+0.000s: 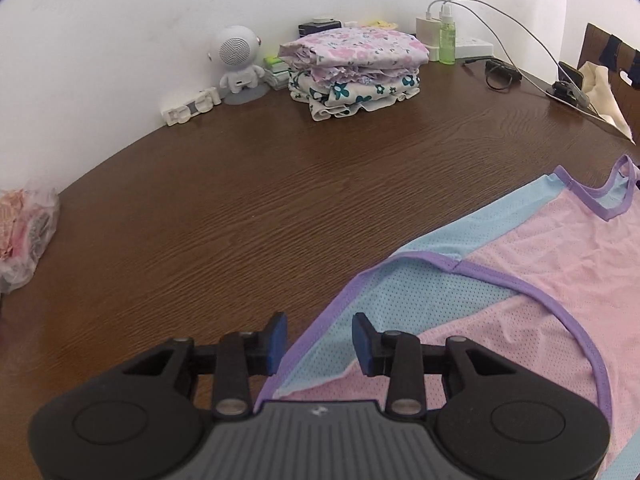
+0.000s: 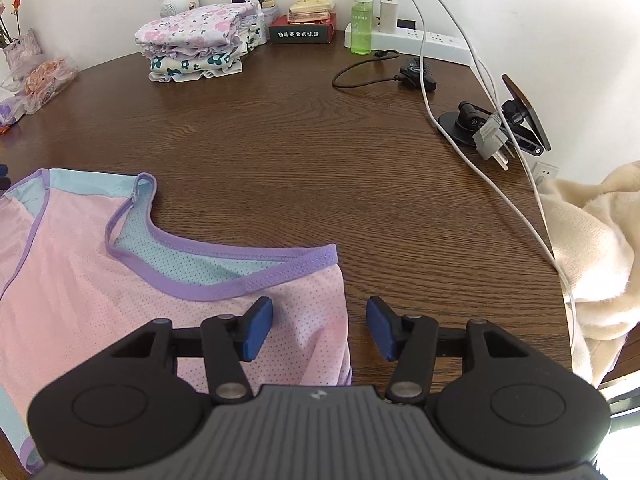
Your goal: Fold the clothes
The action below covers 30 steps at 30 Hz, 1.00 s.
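Observation:
A pink and light-blue mesh tank top with purple trim lies flat on the brown wooden table, at the lower right in the left wrist view (image 1: pixel 532 280) and the lower left in the right wrist view (image 2: pixel 100 280). My left gripper (image 1: pixel 320 342) is open and empty, its jaws straddling the top's blue, purple-trimmed left edge. My right gripper (image 2: pixel 320 328) is open and empty over the top's right shoulder edge. A stack of folded floral clothes (image 1: pixel 352 68) stands at the back of the table, also in the right wrist view (image 2: pixel 196 42).
A white robot speaker (image 1: pixel 240 64), a green spray bottle (image 2: pixel 362 28), a power strip (image 2: pixel 424 40), white cables (image 2: pixel 472 152) and a phone holder (image 2: pixel 500 124) line the back and right. Plastic bags (image 1: pixel 24 236) lie at the left. A cream blanket (image 2: pixel 592 260) hangs off the right edge.

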### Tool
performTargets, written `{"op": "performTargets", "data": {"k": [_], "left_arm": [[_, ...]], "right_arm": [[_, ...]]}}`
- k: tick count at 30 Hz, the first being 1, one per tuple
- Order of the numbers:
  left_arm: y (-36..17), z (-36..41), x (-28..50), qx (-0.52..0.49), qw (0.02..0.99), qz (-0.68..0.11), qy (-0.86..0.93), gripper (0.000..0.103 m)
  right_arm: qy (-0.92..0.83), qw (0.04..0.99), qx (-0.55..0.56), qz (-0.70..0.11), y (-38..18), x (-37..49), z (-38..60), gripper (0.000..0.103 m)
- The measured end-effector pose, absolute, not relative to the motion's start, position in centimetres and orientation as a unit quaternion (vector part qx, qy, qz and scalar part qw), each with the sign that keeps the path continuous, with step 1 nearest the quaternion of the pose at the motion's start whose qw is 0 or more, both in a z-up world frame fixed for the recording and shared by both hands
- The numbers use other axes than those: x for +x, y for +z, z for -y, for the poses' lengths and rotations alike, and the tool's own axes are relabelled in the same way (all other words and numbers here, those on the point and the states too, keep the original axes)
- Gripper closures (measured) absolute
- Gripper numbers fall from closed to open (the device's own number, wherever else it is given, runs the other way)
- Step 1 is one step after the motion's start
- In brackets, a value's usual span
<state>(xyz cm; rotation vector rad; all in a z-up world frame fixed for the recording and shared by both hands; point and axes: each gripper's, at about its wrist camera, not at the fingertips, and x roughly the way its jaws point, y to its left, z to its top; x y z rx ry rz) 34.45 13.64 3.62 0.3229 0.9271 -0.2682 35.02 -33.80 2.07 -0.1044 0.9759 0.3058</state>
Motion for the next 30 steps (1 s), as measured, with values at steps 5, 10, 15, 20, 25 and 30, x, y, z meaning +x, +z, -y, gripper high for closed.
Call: {"op": "performTargets", "data": {"k": [5,10,15,20,25,30], "left_arm": [[2.5,-13.1,36.9,0.177,0.853,-0.465,-0.158,0.076],[2.3,-12.7,37.8,0.188,0.842,-0.480,-0.161,0.098],[2.1,-13.3,37.3,0.207,0.848,-0.475,-0.108,0.099],[1.9,-15.4,36.2,0.214,0.854,-0.472,-0.046,0.099],[2.0,-18.2,35.8,0.193,0.862,-0.470,-0.001,0.099],[1.9,-19.5,36.4,0.182,0.867,-0.463,0.022,0.099]], "right_arm": [[0.150,0.869,-0.058,-0.468,1.9,35.1,33.3,0.051],[0.161,0.865,-0.061,-0.472,1.8,35.8,32.8,0.061],[0.174,0.862,-0.079,-0.469,1.9,37.5,31.4,0.080],[0.208,0.855,-0.103,-0.464,2.4,40.4,28.5,0.082],[0.241,0.846,-0.126,-0.458,2.4,43.7,24.7,0.082],[0.251,0.842,-0.126,-0.462,2.4,46.0,22.6,0.082]]}}
